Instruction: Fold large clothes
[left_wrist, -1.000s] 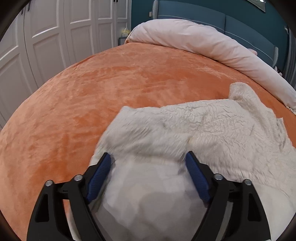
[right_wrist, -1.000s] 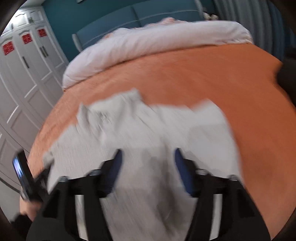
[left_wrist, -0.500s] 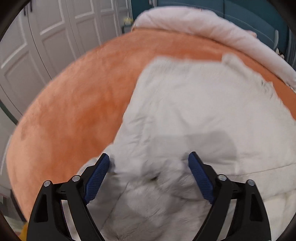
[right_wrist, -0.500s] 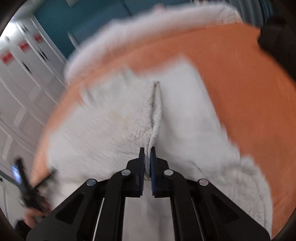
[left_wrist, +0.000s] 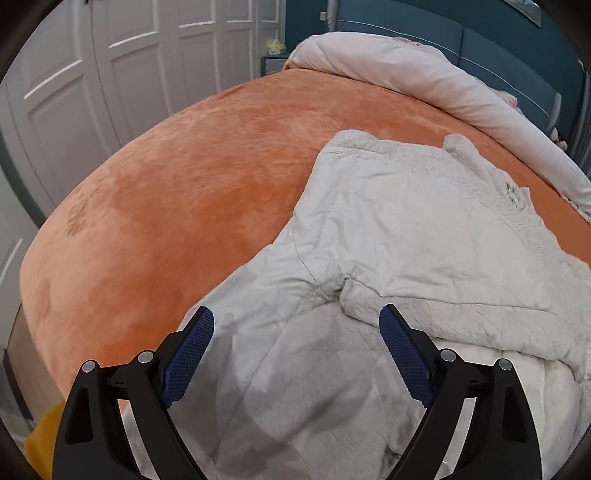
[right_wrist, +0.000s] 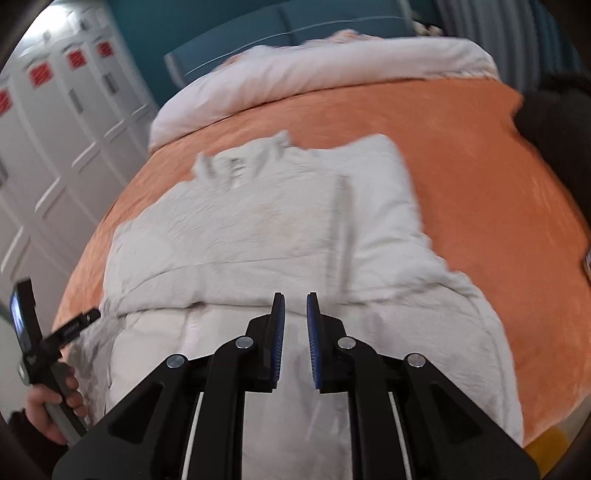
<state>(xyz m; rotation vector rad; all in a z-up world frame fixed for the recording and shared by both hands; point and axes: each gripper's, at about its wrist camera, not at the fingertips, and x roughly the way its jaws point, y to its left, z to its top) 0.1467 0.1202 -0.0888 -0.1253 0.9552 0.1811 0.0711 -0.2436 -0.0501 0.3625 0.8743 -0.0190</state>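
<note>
A large cream padded garment (left_wrist: 402, 236) lies on the orange bed, its sides folded inward; it also shows in the right wrist view (right_wrist: 280, 229). My left gripper (left_wrist: 297, 319) is wide open just above the garment's near part, holding nothing. My right gripper (right_wrist: 295, 308) hovers over the garment's near middle with its jaws a narrow gap apart and no cloth between them. The left gripper and the hand holding it show at the left edge of the right wrist view (right_wrist: 44, 354).
The orange bedspread (left_wrist: 177, 192) covers the bed. A pale rolled duvet (left_wrist: 424, 77) lies along the head end by the teal headboard (right_wrist: 295, 22). White wardrobe doors (left_wrist: 110, 74) stand to the left. A dark object (right_wrist: 554, 122) sits at the bed's right edge.
The right gripper, shut on a garment fold half a second ago, has let go and opened slightly. The left gripper stayed open and drew back a little; the garment lies flatter.
</note>
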